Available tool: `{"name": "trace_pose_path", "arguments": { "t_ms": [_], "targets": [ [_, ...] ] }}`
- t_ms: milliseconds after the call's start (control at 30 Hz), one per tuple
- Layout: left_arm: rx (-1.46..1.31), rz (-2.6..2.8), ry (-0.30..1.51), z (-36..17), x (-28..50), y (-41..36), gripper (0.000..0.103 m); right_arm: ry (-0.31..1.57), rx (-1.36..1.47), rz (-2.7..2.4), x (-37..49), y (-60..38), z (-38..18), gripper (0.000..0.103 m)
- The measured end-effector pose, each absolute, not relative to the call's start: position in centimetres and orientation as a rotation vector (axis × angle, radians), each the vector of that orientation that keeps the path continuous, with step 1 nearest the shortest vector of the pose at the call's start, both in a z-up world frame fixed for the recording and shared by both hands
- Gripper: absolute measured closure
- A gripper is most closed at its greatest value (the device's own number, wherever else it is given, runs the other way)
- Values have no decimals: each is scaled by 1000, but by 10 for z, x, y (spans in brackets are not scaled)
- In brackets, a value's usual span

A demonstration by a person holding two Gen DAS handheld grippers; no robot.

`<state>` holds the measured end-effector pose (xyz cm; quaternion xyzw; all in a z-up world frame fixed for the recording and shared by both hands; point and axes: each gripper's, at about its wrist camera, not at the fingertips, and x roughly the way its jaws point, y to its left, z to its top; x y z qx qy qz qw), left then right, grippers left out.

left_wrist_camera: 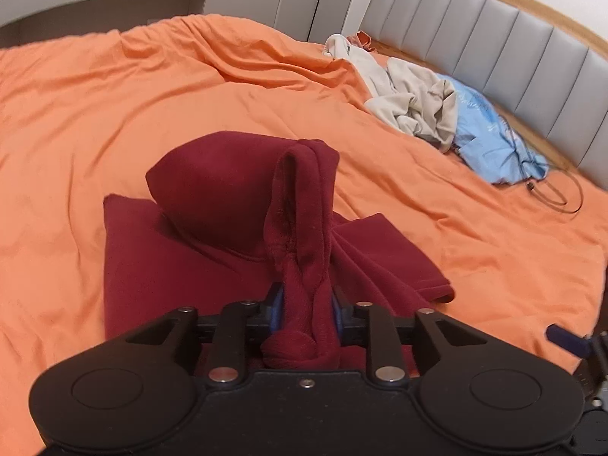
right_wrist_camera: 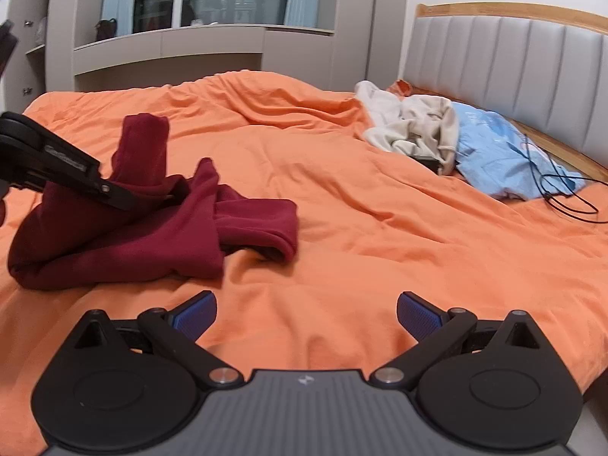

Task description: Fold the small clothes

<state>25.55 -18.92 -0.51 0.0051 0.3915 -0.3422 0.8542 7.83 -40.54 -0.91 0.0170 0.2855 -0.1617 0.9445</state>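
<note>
A dark red garment (left_wrist_camera: 212,197) lies partly folded on the orange bedcover (left_wrist_camera: 114,114). One bunched, twisted strip of it rises up into my left gripper (left_wrist_camera: 307,304), whose blue pads are shut on that strip. In the right wrist view the same garment (right_wrist_camera: 152,243) sits at the left in a loose heap, with the left gripper (right_wrist_camera: 167,193) reaching into it from the left edge. My right gripper (right_wrist_camera: 307,317) stands open above bare bedcover to the right of the garment, with nothing between its fingers.
A pile of beige clothes (left_wrist_camera: 410,106) and a light blue garment (left_wrist_camera: 490,140) lie by the grey padded headboard (left_wrist_camera: 494,49). A black cable (left_wrist_camera: 554,197) trails across the bedcover next to them. Grey cabinets and a window stand beyond the bed's far side.
</note>
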Motion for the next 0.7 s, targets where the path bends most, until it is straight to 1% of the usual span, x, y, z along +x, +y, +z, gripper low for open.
{"name": "trace_pose_path", "arguments": {
  "t_ms": [133, 167, 233, 267, 333, 367, 433, 533, 700],
  "targets": [
    [-25, -761, 844, -2, 254, -181, 52, 584, 41, -347, 78, -407, -12, 0],
    [-28, -766, 847, -2, 252, -180, 49, 585, 46, -348, 78, -407, -13, 0],
    [-39, -766, 849, 0, 248, -176, 36, 583, 56, -348, 77, -407, -14, 0],
    [-46, -763, 842, 2, 245, -173, 32, 582, 60, -348, 77, -407, -14, 0],
    [-47, -739, 820, 6, 241, -168, 20, 571, 69, -351, 77, -407, -14, 0],
    [-37, -720, 805, 9, 238, -165, 17, 556, 76, -359, 76, -407, -13, 0],
    [-13, -668, 773, 15, 234, -161, 3, 521, 97, -383, 75, -409, -12, 0],
    [-15, -590, 742, 21, 231, -150, 1, 492, 134, -392, 77, -413, -9, 0],
    [-110, -474, 747, 24, 238, -118, 1, 479, 166, -317, 91, -415, 0, 0]
  ]
}}
